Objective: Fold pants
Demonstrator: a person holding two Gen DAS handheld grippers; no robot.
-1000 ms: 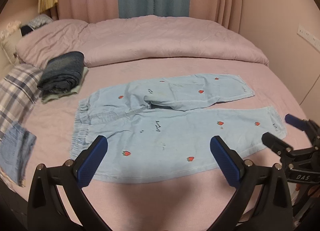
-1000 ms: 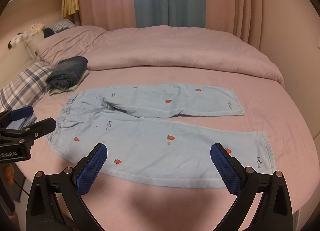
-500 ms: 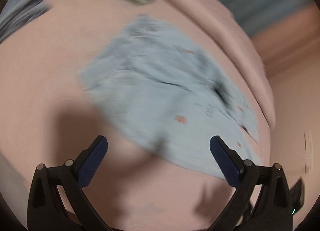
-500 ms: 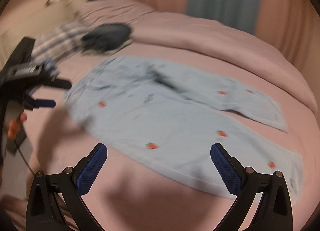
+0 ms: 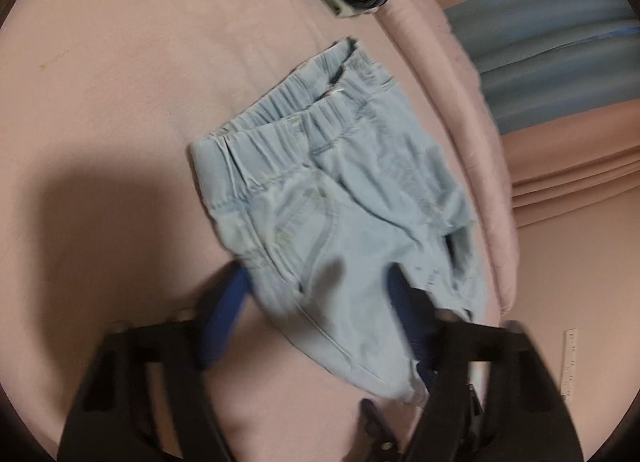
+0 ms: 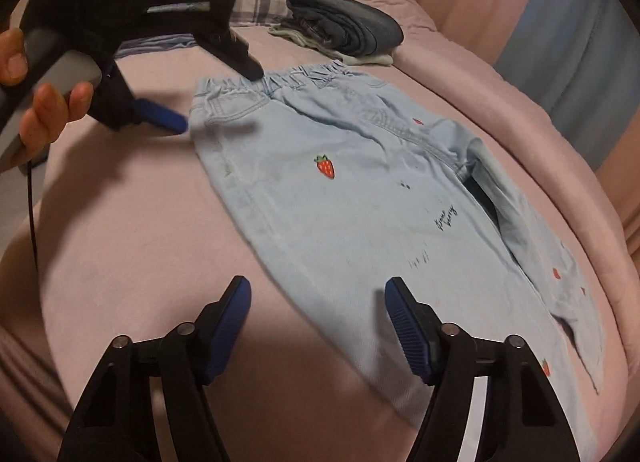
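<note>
Both sets of fingers are closing: left gripper (image 5: 316, 302) straddles the pants' (image 6: 340, 198) waistband corner, right gripper (image 6: 318, 326) the near edge; pinch both layers.

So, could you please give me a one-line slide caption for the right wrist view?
Right claw closing over the light blue pants' near edge on the pink bed; left claw at the waistband.

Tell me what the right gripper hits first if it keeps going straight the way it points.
Probably the near edge of the pants: the right gripper points down at that leg, its closing fingers not yet on cloth. Depth is unclear.
</note>
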